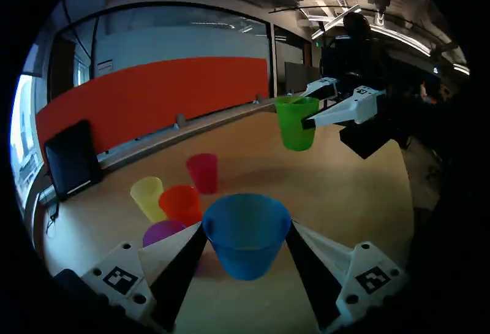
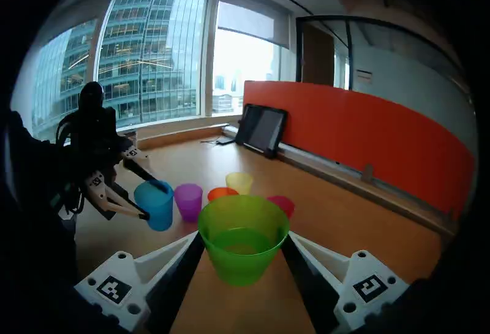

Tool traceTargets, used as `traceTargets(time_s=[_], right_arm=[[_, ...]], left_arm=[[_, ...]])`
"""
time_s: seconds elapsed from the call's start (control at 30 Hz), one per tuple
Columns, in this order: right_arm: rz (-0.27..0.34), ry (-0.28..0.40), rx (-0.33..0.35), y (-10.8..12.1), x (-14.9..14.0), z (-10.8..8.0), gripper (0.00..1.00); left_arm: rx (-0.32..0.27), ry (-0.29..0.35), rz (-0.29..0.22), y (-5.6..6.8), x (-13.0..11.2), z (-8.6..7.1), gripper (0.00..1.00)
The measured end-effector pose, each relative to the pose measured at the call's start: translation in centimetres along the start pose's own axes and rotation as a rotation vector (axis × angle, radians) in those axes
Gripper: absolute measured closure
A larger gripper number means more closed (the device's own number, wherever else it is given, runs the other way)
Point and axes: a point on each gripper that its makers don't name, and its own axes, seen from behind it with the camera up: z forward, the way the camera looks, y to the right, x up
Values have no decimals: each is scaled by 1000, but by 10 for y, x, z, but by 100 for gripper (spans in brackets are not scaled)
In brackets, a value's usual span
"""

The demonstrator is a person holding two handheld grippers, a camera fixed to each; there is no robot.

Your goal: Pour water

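- Left gripper view: your left tool [image 1: 247, 231] is gripping the blue cup [image 1: 247, 248], both fingers pressing its sides, spread only to the cup's width, and you are keeping it upright.
- Your right tool [image 2: 243, 237] is gripping the green cup [image 2: 243, 254] the same way. In the left gripper view it is hanging above the worktop [image 1: 343, 187], well apart from the blue cup.
- Bare worktop is lying open under the green cup. The far edge is running along an orange partition [image 1: 153, 98], where a tablet [image 1: 72, 157] is leaning.
- You are working with six cups: two held and four standing clustered just beside the blue cup, which are the red cup [image 1: 203, 173], yellow cup [image 1: 147, 197], orange cup [image 1: 180, 204] and purple cup [image 1: 163, 232].
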Motion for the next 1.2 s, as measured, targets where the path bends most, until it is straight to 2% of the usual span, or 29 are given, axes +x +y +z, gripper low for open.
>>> traceTargets(time_s=[0.2,0.5,1.2], right_arm=[[0,-34,2,3,-12,3,10],[-4,-82,10,4,-30,10,11],[7,-120,15,7,-48,21,10]], left_arm=[[-19,-51,4,6,-20,6,12],[-41,-139,-3,7,-48,13,12],[-62,-158,-30,7,-65,20,12]])
